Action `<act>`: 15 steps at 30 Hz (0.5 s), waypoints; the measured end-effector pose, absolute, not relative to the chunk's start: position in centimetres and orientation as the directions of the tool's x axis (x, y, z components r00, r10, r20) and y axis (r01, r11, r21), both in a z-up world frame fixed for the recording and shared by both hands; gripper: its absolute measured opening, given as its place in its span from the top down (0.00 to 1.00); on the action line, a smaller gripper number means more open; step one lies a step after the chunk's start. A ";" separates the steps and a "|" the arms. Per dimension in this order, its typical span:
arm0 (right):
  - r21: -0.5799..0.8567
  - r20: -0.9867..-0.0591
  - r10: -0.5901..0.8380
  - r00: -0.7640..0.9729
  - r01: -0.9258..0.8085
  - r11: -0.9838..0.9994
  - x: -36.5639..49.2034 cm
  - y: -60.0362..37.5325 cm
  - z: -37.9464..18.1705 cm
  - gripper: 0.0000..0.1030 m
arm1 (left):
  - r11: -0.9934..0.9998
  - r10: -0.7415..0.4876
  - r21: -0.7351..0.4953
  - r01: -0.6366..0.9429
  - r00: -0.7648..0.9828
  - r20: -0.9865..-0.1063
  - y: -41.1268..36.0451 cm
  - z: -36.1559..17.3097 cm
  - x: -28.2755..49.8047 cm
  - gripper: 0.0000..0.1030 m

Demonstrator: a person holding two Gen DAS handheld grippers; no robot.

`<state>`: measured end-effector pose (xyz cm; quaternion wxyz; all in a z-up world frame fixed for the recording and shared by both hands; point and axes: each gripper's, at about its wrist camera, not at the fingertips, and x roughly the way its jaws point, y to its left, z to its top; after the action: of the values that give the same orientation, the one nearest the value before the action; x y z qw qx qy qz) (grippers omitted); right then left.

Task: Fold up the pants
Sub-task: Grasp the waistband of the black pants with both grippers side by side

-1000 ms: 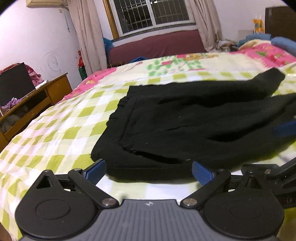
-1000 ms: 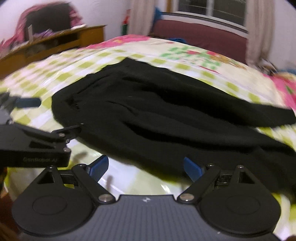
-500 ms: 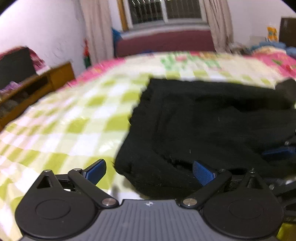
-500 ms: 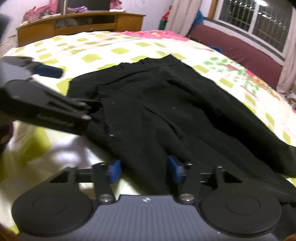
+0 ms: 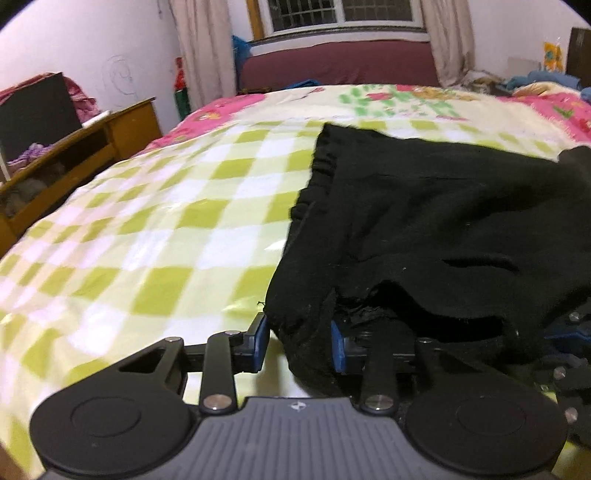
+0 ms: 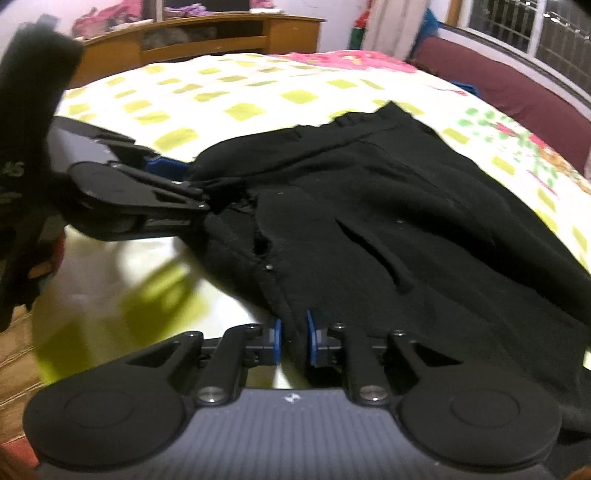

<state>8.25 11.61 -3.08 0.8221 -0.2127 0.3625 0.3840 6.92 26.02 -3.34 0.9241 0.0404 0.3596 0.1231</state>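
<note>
Left wrist view: we see the black pants [image 5: 443, 221] spread on the bed [image 5: 166, 229], over its green-and-white checked cover, occupying the right half of the scene. Our left gripper [image 5: 298, 341] has its blue-padded fingers [image 5: 258, 341] drawn in on a bunched fold of the near edge of the pants, gripping it. Right wrist view: our right gripper [image 6: 293, 341] has its fingers [image 6: 277, 341] almost together, pinching a thin seam-like ridge of the pants [image 6: 406, 221] at their near edge. To the left in this view, the left gripper [image 6: 192, 188] clamps the same edge. A wooden cabinet [image 6: 207, 33] stands at the far left, beyond the bed [image 6: 221, 96].
</note>
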 end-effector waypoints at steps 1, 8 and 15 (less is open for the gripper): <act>-0.060 -0.759 0.490 0.428 -0.796 0.602 7.7 12.2 -3.1 0.85 | 0.961 0.276 0.178 -0.211 0.704 -0.654 26.5 -3.4 6.4 0.52; 0.032 -0.745 0.557 0.367 -0.814 0.580 5.7 13.5 -2.3 0.59 | 0.943 0.332 0.199 -0.268 0.686 -0.647 27.2 -2.0 3.5 0.45; 0.115 -0.716 0.471 0.516 -0.578 0.808 7.7 1.4 0.1 0.58 | 0.930 0.344 0.311 -0.195 0.761 -0.550 21.8 0.5 2.6 0.44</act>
<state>7.72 1.36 0.13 0.8678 -0.0691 0.3884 0.3022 2.61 21.84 0.53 0.9309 0.1184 0.3138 0.1447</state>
